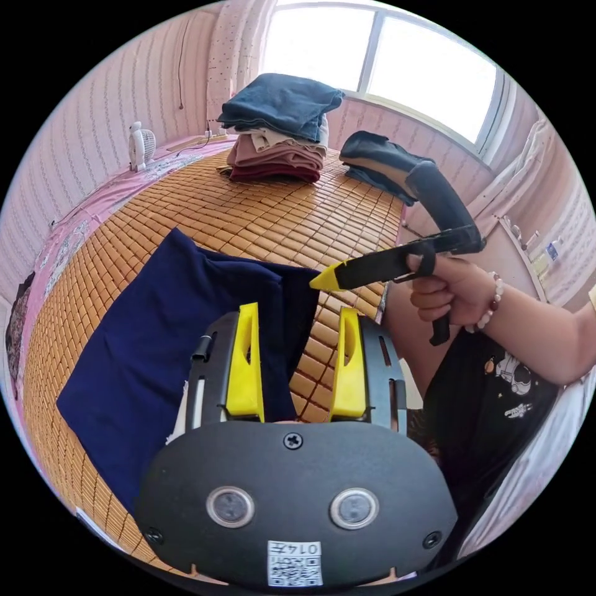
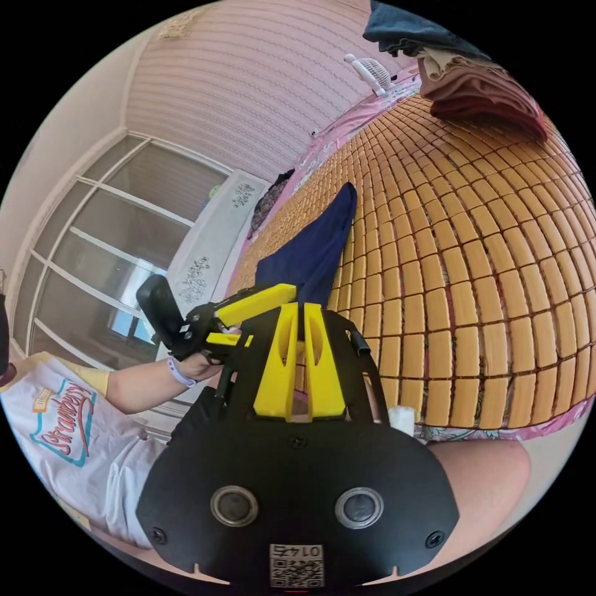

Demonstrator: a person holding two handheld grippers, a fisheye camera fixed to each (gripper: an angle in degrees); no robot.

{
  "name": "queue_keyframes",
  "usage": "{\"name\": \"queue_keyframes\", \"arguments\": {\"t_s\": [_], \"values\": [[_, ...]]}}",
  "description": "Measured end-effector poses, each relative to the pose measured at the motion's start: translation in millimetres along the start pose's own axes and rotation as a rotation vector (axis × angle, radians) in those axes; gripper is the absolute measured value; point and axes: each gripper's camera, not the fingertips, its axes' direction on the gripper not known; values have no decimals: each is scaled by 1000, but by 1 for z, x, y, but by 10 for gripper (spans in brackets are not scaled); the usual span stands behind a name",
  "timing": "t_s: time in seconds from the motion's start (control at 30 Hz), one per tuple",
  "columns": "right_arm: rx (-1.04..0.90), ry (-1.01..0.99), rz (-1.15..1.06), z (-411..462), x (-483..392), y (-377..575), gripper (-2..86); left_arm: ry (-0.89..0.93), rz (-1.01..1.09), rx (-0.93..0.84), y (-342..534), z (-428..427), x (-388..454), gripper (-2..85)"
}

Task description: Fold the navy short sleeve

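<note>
A bed covered by a bamboo mat (image 1: 261, 211) carries everything. The navy shirt (image 1: 161, 347) lies on the mat's near part, folded into a rough rectangle, one corner peaked toward the far side; in the right gripper view it (image 2: 313, 254) shows as a narrow strip running away from the jaws. A stack (image 1: 279, 130) of folded clothes sits at the far side of the mat, well apart from the shirt, and a small fan (image 1: 140, 144) stands at the bed's edge.

The left hand-held gripper (image 1: 297, 335) hovers over the shirt's near edge, jaws wide apart and holding nothing. The right hand-held gripper (image 2: 298, 323) has its jaws narrow, almost touching; whether they pinch the shirt's edge cannot be told. A hand (image 1: 450, 292) holds it beside the left one.
</note>
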Motion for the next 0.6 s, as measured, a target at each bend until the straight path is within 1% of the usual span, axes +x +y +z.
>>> {"name": "queue_keyframes", "arguments": {"t_s": [0.03,0.13,0.2,0.23,0.3,0.33,0.43,0.53,0.6], "values": [[12,-17,-10,-5,5,3,13,-6,-4,3,-2,2,-1,163],[33,-34,-35,-12,11,11,18,-7,-44,-42,-7,17,-6,109],[55,-34,-64,-13,11,16,24,-8,-78,-83,-2,24,-8,18],[68,-17,-76,-14,12,18,31,-1,-85,-90,-1,23,-8,14],[136,-3,-40,-20,19,23,57,99,-73,-91,13,16,-2,4],[180,24,-3,-25,26,26,78,120,-55,-87,18,13,1,3],[175,169,107,-29,50,29,105,197,27,-91,51,-1,19,0],[207,192,216,-30,71,33,96,227,54,-110,79,-11,32,0],[230,178,265,-31,80,37,61,227,48,-103,92,-19,34,0]]}}
